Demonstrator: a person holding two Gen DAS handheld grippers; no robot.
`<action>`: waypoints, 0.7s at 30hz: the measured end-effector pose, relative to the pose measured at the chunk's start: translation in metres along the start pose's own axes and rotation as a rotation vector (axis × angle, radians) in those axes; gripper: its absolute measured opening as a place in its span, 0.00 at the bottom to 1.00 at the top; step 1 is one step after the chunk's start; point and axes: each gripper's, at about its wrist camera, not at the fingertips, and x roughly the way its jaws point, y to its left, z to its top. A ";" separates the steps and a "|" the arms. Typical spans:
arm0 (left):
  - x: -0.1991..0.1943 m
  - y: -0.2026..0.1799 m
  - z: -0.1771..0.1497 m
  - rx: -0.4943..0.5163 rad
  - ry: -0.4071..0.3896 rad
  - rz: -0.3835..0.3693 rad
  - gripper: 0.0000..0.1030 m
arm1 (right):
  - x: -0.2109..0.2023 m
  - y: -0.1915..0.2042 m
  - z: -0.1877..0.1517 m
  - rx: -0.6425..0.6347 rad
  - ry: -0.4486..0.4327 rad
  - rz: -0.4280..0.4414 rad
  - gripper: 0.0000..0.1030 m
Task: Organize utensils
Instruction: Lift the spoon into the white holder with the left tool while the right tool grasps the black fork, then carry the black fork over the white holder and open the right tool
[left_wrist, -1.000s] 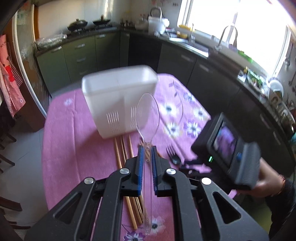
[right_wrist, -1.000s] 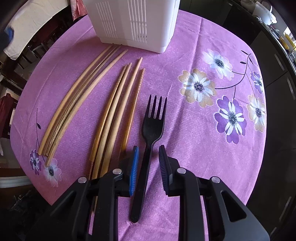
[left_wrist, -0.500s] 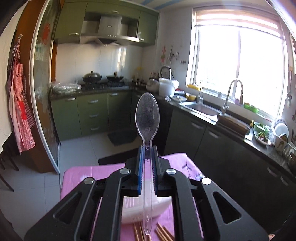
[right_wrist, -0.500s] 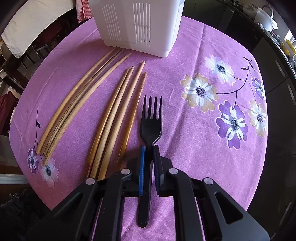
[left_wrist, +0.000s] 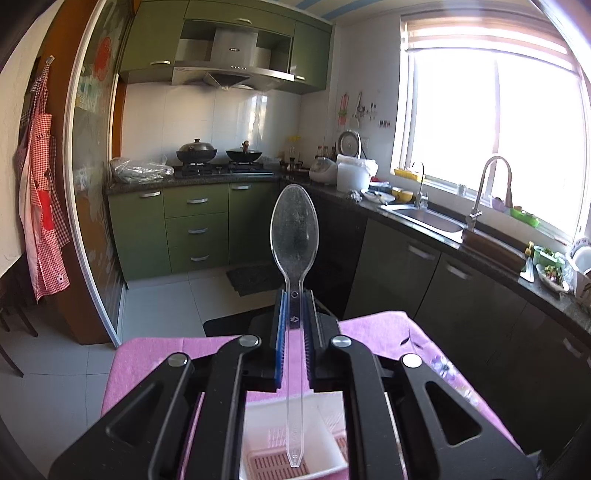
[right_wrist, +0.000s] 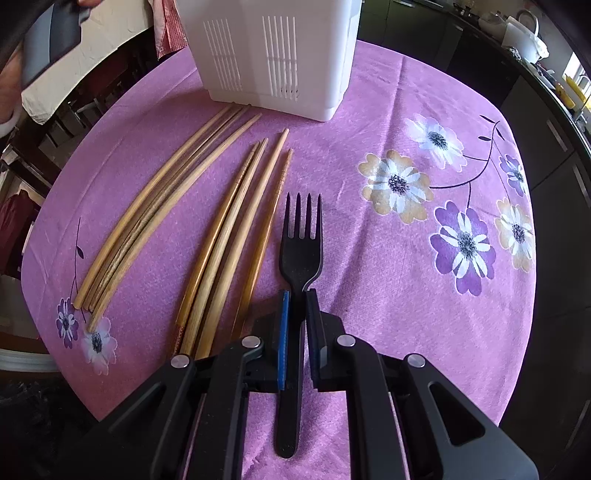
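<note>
Ahead of me stands a kitchen with green cabinets (left_wrist: 195, 229), a steel range hood (left_wrist: 229, 70) and two dark woks (left_wrist: 218, 151) on the stove. To my right a bright window (left_wrist: 491, 140) lights a sink (left_wrist: 424, 218) with a curved faucet (left_wrist: 491, 184). Below me spreads a purple flowered tablecloth (right_wrist: 424, 277), and a red checked apron (left_wrist: 42, 206) hangs at the left.

The left tool (left_wrist: 294, 295) is raised and aimed almost level across the room, tilted only slightly downward, its two blue-lined fingers (left_wrist: 281, 332) pressed together on a clear spoon (left_wrist: 294, 236) whose handle runs back between them. The right tool (right_wrist: 295, 295) points steeply down at the desk (right_wrist: 369, 295), jaws drawn in tight on the neck of a black fork (right_wrist: 301, 254). At the right view's upper left corner a bare hand (right_wrist: 9, 85) grips the left tool's body.
</note>
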 end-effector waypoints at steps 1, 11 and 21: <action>0.000 -0.001 -0.005 0.012 0.002 0.006 0.08 | -0.001 -0.001 -0.001 0.004 -0.002 0.005 0.09; -0.011 0.004 -0.037 0.022 0.047 -0.017 0.35 | -0.060 -0.021 0.004 0.080 -0.151 0.074 0.09; -0.082 0.031 -0.058 -0.053 0.035 0.003 0.47 | -0.173 -0.025 0.081 0.155 -0.613 0.156 0.09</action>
